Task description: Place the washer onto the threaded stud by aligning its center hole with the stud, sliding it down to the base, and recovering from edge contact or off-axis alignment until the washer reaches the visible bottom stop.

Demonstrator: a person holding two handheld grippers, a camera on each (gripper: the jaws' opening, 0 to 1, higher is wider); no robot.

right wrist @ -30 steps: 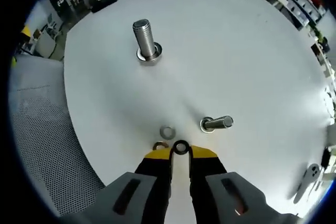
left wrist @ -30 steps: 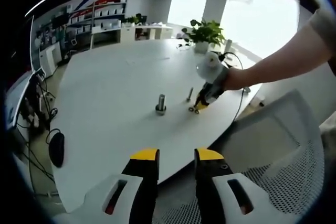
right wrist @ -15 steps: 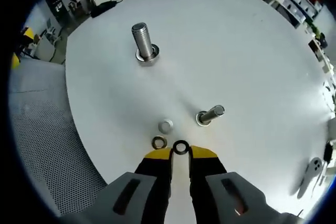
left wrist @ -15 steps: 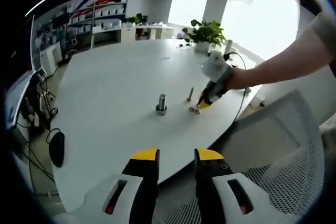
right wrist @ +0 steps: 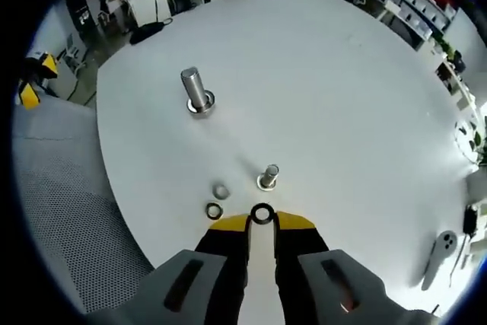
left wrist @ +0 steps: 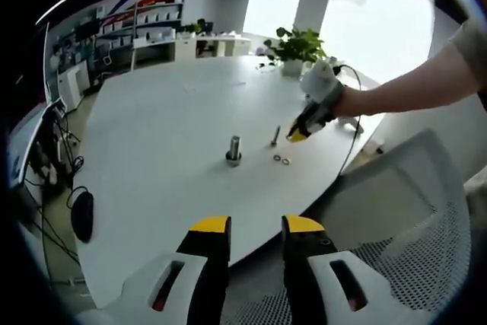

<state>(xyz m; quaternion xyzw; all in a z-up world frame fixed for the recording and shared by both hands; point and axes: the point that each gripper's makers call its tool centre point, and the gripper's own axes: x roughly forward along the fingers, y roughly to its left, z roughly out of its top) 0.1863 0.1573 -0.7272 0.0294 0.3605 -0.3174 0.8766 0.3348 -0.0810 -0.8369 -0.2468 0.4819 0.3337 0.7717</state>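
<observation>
White table (right wrist: 342, 74), washer (right wrist: 262, 213) in right tongs (right wrist: 262, 221)

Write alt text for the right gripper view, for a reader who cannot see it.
The right gripper, yellow-tipped, pinches a dark washer upright between its jaws above a round white table. Just beyond stands a small stud, with two loose washers to its left and a larger threaded stud farther off. A mesh chair sits at the table's edge.

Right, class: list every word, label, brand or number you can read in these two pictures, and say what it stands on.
None can be read.
The shelf bins in the left gripper view: any labels too small and blurred.
The large stud, small stud and held washer: no markings show.
</observation>
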